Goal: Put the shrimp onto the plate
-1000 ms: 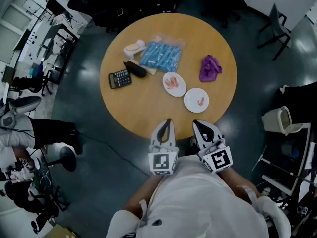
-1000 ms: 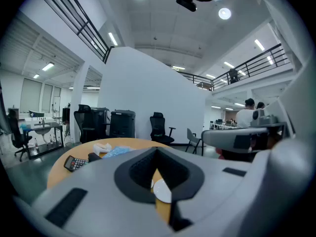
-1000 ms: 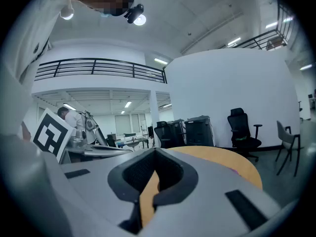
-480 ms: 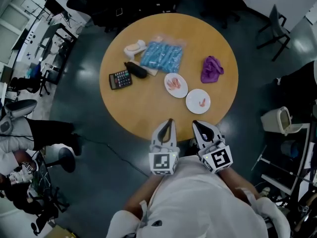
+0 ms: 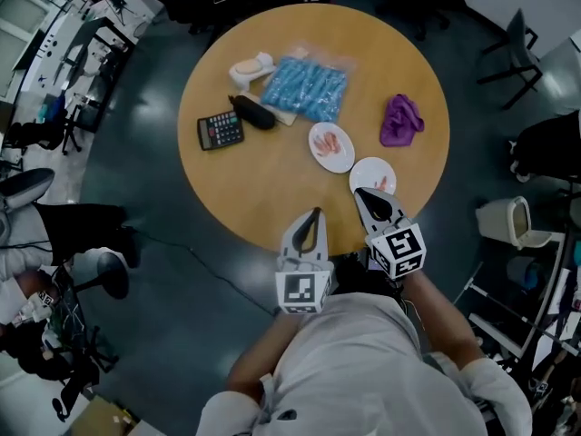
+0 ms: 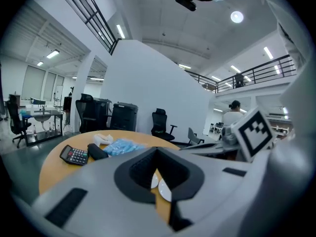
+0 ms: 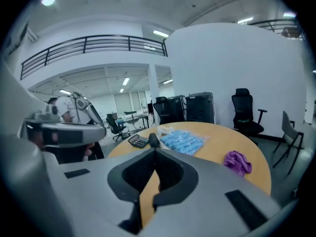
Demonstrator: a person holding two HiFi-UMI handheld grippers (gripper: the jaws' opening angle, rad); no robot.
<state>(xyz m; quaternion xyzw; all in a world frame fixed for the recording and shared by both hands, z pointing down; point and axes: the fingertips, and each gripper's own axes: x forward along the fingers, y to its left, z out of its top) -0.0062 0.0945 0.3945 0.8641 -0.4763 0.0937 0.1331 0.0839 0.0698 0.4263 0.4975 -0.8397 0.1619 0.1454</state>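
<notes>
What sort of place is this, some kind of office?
Most likely a large open office or lab hall. A round wooden table stands on a dark floor, a black office chair waits by the far wall, and a railed upper gallery runs overhead beneath strip lights.

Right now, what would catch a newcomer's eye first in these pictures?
The round wooden table holds a bright blue bag on its far side and a purple cloth on its right. Nearer lie a white plate and a second plate, each with pink shrimp; the left hand-held gripper and right hand-held gripper, both shut, hover at its near edge.
</notes>
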